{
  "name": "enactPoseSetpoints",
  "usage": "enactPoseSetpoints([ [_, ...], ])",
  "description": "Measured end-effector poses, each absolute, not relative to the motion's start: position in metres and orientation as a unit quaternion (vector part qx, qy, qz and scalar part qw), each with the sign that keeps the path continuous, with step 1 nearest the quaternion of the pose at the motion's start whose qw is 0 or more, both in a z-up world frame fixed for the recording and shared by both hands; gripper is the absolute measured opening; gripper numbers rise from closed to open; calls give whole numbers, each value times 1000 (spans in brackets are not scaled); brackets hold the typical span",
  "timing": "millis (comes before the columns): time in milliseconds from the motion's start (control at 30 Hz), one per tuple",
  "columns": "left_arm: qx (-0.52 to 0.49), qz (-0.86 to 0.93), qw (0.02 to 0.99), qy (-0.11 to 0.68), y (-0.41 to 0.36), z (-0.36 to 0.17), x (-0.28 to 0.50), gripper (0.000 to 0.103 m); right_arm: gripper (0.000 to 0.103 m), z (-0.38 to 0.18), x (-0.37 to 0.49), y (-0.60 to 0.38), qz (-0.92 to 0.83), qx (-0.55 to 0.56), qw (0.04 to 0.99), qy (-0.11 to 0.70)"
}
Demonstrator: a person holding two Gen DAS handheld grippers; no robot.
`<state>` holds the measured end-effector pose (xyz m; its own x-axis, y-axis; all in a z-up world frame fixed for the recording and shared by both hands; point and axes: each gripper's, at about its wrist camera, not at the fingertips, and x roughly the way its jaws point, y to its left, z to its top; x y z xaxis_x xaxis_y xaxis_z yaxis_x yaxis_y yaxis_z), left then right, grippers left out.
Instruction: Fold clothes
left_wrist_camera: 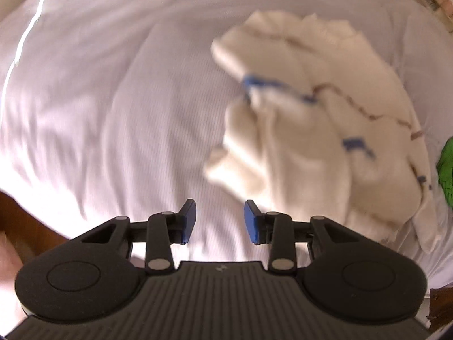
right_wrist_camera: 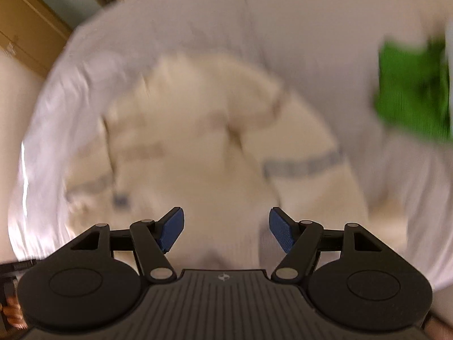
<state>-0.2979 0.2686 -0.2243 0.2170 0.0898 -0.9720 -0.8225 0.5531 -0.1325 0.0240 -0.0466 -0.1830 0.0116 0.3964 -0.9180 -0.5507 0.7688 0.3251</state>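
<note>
Left gripper (left_wrist_camera: 220, 221): jaws wide apart, empty, above the white bedsheet (left_wrist_camera: 99, 99). Cream garment (left_wrist_camera: 311, 119): crumpled on the sheet, centre-right. Right gripper (right_wrist_camera: 226, 231): jaws wide, empty, over the garment. Green cloth (right_wrist_camera: 413, 90): far right.

bare white sheet (left_wrist_camera: 99, 99) left of crumpled cream garment (left_wrist_camera: 311, 119), green cloth (right_wrist_camera: 413, 90) (blurred) further right

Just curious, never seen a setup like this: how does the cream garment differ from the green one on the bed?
The cream garment is far larger than the green one. The cream one lies crumpled mid-bed with blue and brown trim; the green one is plain and sits off at the edge of view, its shape too blurred to judge. Both rest on the white sheet, and neither is gripped.
</note>
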Motion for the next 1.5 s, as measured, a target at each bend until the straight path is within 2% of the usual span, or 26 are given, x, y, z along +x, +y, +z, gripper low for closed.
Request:
enactPoseSetpoints([
  [100, -347, 325, 711, 519, 273, -210, -294, 32, 69, -195, 9, -55, 340, -74, 693, 631],
  [333, -347, 314, 739, 485, 318, -195, -251, 32, 69, -184, 26, -40, 347, -87, 724, 590],
  [533, -321, 260, 766, 492, 376, -214, -167, 32, 69, -210, 57, -4, 321, -80, 743, 581],
  [767, -256, 211, 790, 515, 449, -263, -57, 33, 68, -249, 99, 78, 330, -82, 755, 560],
  [867, -239, 224, 790, 519, 481, -291, -22, 40, 67, -260, 129, 112, 341, -86, 773, 528],
  [967, -248, 233, 781, 524, 504, -317, -4, 43, 67, -273, 159, 142, 346, -109, 792, 491],
  [1100, -298, 237, 770, 512, 525, -342, 4, 62, 68, -293, 190, 167, 345, -147, 801, 466],
  [1233, -311, 231, 773, 503, 526, -348, 2, 63, 69, -317, 215, 182, 350, -165, 790, 475],
  [1267, -308, 230, 775, 501, 525, -348, 2, 61, 69, -323, 219, 185, 351, -167, 785, 482],
  [1333, -302, 228, 780, 498, 522, -348, 0, 46, 69, -333, 223, 189, 355, -167, 775, 496],
  [1367, -299, 227, 782, 496, 521, -348, -1, 26, 63, -336, 223, 190, 360, -166, 770, 500],
  [1400, -296, 226, 785, 495, 519, -348, -1, 12, 38, -339, 221, 191, 367, -166, 766, 501],
  [1433, -294, 225, 787, 493, 518, -348, -2, 11, 25, -340, 218, 192, 373, -167, 763, 501],
  [1467, -291, 224, 790, 492, 516, -348, -3, 10, 16, -335, 212, 193, 377, -171, 764, 495],
  [1500, -288, 223, 792, 490, 515, -348, -3, 10, 14, -329, 205, 193, 380, -178, 768, 483],
])
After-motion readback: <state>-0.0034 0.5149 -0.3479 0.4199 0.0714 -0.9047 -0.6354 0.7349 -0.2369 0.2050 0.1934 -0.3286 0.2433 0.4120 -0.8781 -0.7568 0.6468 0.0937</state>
